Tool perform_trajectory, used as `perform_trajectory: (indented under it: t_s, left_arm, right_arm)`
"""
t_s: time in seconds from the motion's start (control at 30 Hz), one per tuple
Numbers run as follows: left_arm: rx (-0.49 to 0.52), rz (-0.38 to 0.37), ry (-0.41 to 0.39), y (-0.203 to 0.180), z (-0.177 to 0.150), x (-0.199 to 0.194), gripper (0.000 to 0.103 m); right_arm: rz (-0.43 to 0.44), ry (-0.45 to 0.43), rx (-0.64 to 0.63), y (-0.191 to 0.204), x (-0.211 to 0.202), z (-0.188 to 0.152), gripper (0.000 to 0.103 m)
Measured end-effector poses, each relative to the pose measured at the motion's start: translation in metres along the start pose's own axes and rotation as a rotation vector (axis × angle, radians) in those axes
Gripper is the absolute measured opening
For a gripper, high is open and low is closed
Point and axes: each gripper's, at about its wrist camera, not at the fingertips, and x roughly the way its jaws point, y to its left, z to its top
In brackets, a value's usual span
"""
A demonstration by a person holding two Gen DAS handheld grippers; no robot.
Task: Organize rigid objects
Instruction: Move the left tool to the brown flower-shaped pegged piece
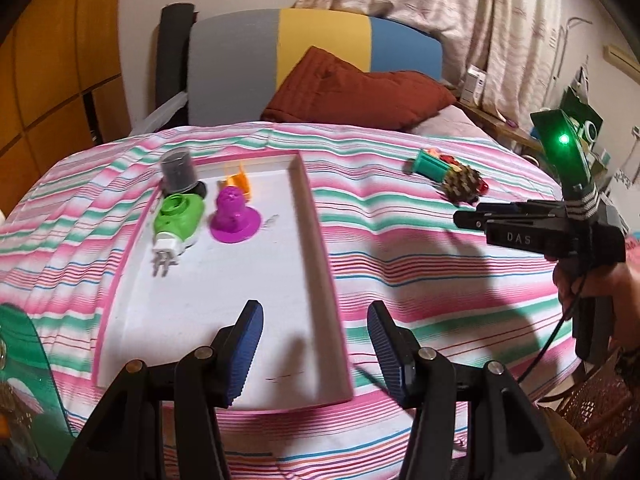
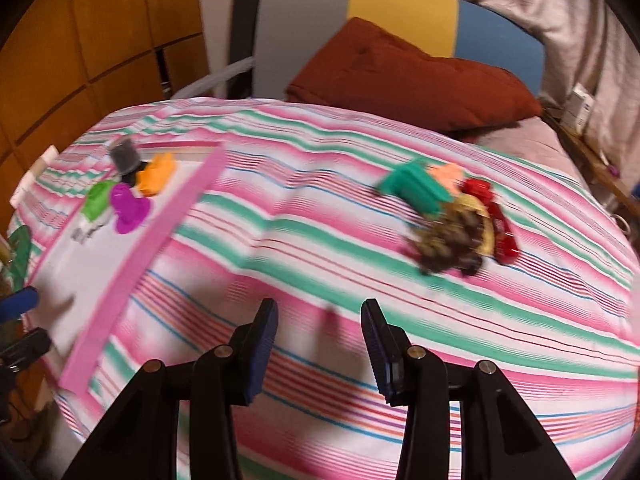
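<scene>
Across the striped bedspread point(image 2: 320, 240) you have two zones: a pink-rimmed white tray point(image 1: 312, 240) in the left half of the left wrist view, and a small heap of loose pieces toward the upper right of both views.

Your sorted items sit bunched at the tray's far end, upper left of the left wrist frame: a grey cylinder point(image 1: 178, 172), an orange piece point(image 1: 240, 182), a green plug-in device point(image 1: 178, 216) lying with its prongs toward you, and a purple figure point(image 1: 232, 216) standing on its flared base. Packing them there leaves most of the white floor free, which looks deliberate, since more pieces have to fit.

Your left gripper point(image 1: 316, 348) hangs over the tray's near end with its blue pads well apart and nothing between them.

Your right gripper point(image 2: 320, 344) is also empty, its jaws parted to a moderate gap over bare cloth at the bottom centre of its own view. It aims toward the heap still to be sorted: a teal block point(image 2: 416, 188), a pale orange piece point(image 2: 444, 174), a red piece point(image 2: 500, 224) and a dark brown spiky lump point(image 2: 452, 240), touching or overlapping. That view is smeared, so you probably cannot tell yet which piece lies on top.

The teal block sits at the heap's near-left edge, so it seems the easiest first pick. The gap looks narrow for it; widen before you descend.
</scene>
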Motion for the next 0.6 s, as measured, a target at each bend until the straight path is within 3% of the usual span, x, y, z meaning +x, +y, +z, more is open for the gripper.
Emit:
perform_trajectory:
  t_s: [0.4, 0.6]
  left_arm:
    - [0.084, -0.058, 0.035, -0.055, 0.022, 0.019, 0.055]
    - [0.117, -0.086, 0.03, -0.085, 0.043, 0.032, 0.055]
  right_arm:
    - [-0.116, 0.003, 0.008, -0.065, 0.0, -0.009, 0.044]
    - [-0.151, 0.027, 0.086, -0.088, 0.005, -0.012, 0.044]
